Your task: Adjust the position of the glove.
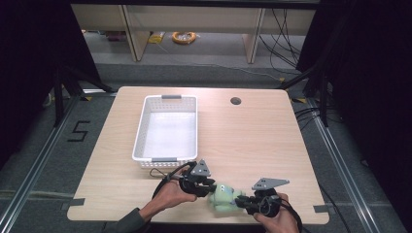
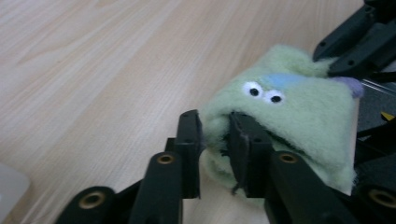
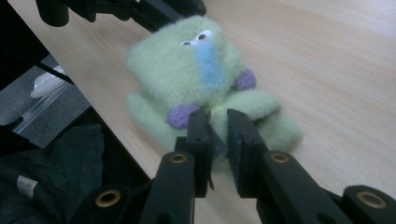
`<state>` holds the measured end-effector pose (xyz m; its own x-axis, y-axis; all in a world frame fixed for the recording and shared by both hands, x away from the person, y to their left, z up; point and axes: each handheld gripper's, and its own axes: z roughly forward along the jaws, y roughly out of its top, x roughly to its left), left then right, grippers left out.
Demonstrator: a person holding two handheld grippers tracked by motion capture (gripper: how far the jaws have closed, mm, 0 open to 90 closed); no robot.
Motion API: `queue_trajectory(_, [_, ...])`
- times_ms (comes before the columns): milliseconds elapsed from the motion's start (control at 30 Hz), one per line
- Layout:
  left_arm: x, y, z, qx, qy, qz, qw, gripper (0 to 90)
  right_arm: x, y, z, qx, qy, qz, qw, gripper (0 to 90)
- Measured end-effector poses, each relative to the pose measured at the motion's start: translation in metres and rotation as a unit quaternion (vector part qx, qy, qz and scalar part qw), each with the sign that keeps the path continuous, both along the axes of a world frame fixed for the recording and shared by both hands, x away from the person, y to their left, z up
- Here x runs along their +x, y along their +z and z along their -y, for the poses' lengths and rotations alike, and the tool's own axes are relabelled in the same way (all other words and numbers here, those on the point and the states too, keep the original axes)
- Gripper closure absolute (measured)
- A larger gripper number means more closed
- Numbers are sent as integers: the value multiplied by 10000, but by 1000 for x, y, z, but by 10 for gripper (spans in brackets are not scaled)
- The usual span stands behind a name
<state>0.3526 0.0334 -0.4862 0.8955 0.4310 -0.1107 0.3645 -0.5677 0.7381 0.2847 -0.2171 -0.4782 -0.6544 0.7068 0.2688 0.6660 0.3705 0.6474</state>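
A: Where is the toy right now?

B: The green plush toy (image 1: 225, 196) sits at the near edge of the table (image 1: 252, 136), between your two hands, close to the middle of that edge. It is a fuzzy pale green figure with two small white eyes, a blue patch on its face and purple bits on its limbs.

A: What is your left tool doing?

B: Your left gripper (image 1: 208, 186) has the toy by one side. In the left gripper view, its jaws are nearly closed, with a fold of green fleece (image 2: 215, 130) pinched in the narrow gap between them. Your left hand (image 1: 171, 193) holds it from the left of the toy.

A: And the right one?

B: Your right gripper (image 1: 244, 201) meets the toy from the other side. In the right gripper view, its jaws are also drawn close together, with a thin bit of the toy's lower part caught between them, just beside a purple patch (image 3: 180, 115). Your right hand (image 1: 275, 217) is at the table's near edge.

A: So both have hold of it?

B: Yes, each one is clamped on the toy, at opposite ends.

A: Anything else on the table?

B: A white basket (image 1: 141, 131) with perforated sides stands farther back, left of centre, well apart from the toy. A small round hole (image 1: 235, 101) is in the tabletop near the far edge.
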Motion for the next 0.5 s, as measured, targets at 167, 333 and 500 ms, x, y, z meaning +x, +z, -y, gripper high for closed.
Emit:
queue_trajectory(167, [-1,1,-3,-18,81,-96,9999,648,-2,2,2,87,59,-17,9999,726])
queue_trajectory(333, [-7,5,-13,-63,274,-185,9994,544,-3,12,10,114,-71,68,9999,670])
queue_trajectory(500, [-12,13,-27,-265,660,-316,9970,474,4,19,16,93,-222,166,9996,623])
